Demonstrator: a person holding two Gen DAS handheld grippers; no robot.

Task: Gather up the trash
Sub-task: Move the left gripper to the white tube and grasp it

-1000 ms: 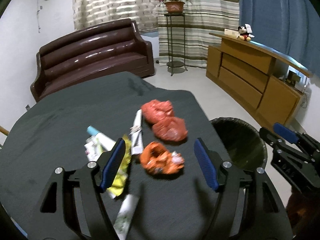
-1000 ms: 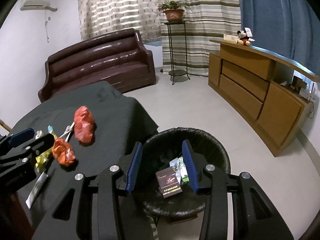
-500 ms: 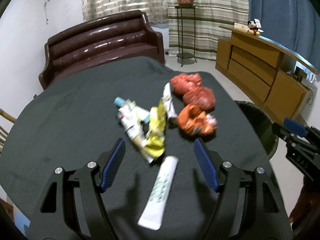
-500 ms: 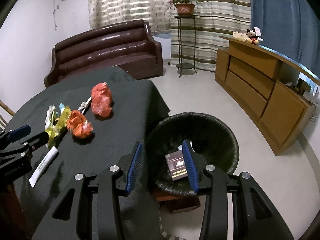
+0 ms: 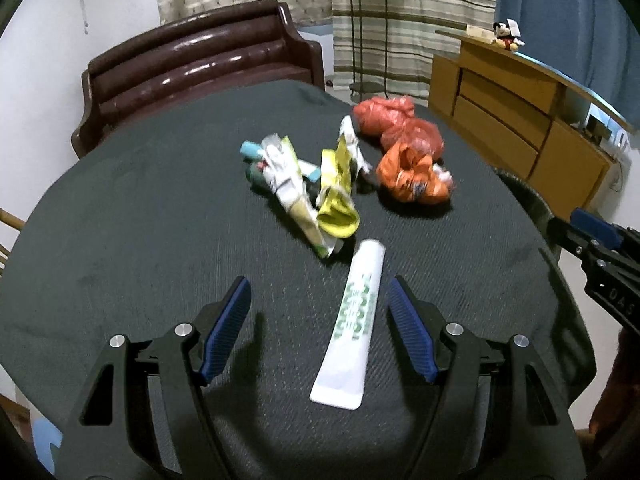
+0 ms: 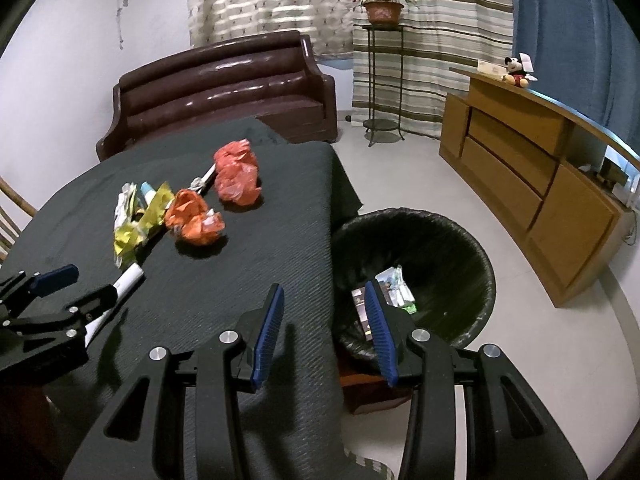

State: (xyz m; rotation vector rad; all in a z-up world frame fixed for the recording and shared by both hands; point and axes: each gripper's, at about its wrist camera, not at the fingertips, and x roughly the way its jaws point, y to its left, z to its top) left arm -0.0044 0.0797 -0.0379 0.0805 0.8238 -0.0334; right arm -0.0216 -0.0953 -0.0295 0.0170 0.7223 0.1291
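A white tube with green print (image 5: 352, 322) lies on the dark tablecloth (image 5: 140, 220), between the fingers of my open left gripper (image 5: 319, 330), which hovers low over it. Beyond it lie a yellow wrapper (image 5: 336, 196), white wrappers (image 5: 284, 176), an orange crumpled bag (image 5: 412, 178) and red bags (image 5: 394, 124). My right gripper (image 6: 324, 328) is open and empty over the table's right edge, beside a black-lined trash bin (image 6: 424, 264) holding a dark box and packets. The left gripper also shows in the right wrist view (image 6: 60, 292).
A brown leather sofa (image 5: 200, 68) stands behind the table. A wooden sideboard (image 6: 532, 176) with a Mickey toy runs along the right wall. A plant stand (image 6: 378, 76) is by the striped curtains. A chair back (image 6: 12, 216) shows at the left.
My left gripper has pulled back and to the left, from over the orange bag to around the white tube. My right gripper has moved back from over the bin toward the table edge.
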